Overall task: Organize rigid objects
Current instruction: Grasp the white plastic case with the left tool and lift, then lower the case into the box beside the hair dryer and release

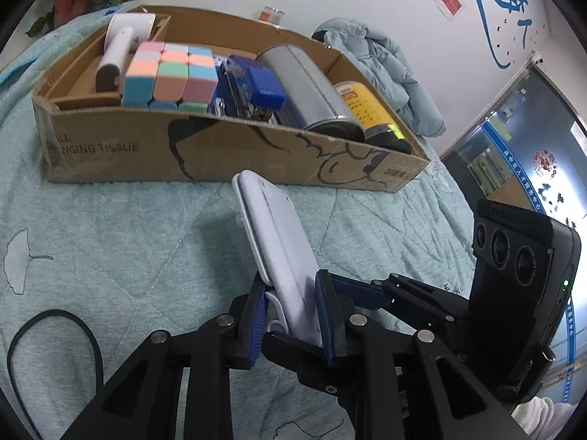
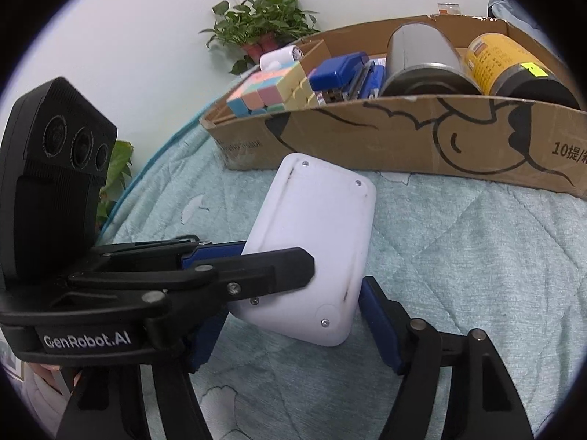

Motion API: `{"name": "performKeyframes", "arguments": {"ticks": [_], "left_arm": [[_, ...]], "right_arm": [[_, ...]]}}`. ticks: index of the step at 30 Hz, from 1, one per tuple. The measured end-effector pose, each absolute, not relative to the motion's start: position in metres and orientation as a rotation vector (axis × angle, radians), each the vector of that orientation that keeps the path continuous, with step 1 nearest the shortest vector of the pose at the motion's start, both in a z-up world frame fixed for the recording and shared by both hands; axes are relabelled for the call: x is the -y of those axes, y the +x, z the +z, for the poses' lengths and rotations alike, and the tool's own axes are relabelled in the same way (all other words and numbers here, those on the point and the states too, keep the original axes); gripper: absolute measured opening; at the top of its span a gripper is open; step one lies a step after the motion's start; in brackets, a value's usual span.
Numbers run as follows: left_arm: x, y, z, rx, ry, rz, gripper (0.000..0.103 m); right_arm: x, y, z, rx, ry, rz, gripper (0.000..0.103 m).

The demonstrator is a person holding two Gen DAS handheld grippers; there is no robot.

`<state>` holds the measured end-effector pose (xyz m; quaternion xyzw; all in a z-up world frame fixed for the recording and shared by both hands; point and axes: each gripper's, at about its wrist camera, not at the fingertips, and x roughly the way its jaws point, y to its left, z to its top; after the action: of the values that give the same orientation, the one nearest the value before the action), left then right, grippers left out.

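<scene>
A flat white device point(image 1: 273, 253) is clamped by its lower end between the blue pads point(image 1: 324, 315) of the left gripper point(image 1: 293, 324) and is held tilted above the teal quilt point(image 1: 110, 242), clear of the fabric, just in front of the long front wall of the cardboard box point(image 1: 227, 154). In the right wrist view its screwed back plate point(image 2: 315, 234) is seen, with the left gripper's finger point(image 2: 256, 269) laid across it. The right gripper point(image 2: 290, 330) is positioned around the device's lower edge; its jaws stand apart, with the right pad point(image 2: 378, 326) just beside the device's corner, and whether the left pad point(image 2: 205, 341) touches it cannot be told.

Inside the box, from its left end to its right, a white fan point(image 1: 124, 42), a pastel cube point(image 1: 170, 75), a blue stapler point(image 1: 253, 86), a grey tin point(image 1: 310, 88) and a yellow can point(image 1: 367, 108) are packed side by side. A black cable point(image 1: 55, 333) is looped on the quilt near the left edge. A potted plant point(image 2: 262, 27) is seen behind the box, against the wall.
</scene>
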<state>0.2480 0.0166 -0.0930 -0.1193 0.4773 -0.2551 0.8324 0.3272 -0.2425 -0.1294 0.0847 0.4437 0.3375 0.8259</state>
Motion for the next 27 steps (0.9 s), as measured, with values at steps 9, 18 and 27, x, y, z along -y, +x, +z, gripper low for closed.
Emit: {"name": "performKeyframes", "arguments": {"ticks": [9,18,27], "left_arm": [[-0.03,0.257,-0.038,-0.904,-0.278,-0.584,0.019],[-0.048,0.303,0.037,-0.79,-0.242,-0.575,0.018],[-0.07,0.398,0.063,-0.807,-0.277,-0.559,0.017]], "right_arm": [[0.251,0.331,-0.085,-0.829,0.169,0.717,0.07],[0.234,0.369,-0.022,-0.68,0.087,0.737,0.07],[0.192,0.441,0.008,-0.69,0.017,0.747,0.07]]}}
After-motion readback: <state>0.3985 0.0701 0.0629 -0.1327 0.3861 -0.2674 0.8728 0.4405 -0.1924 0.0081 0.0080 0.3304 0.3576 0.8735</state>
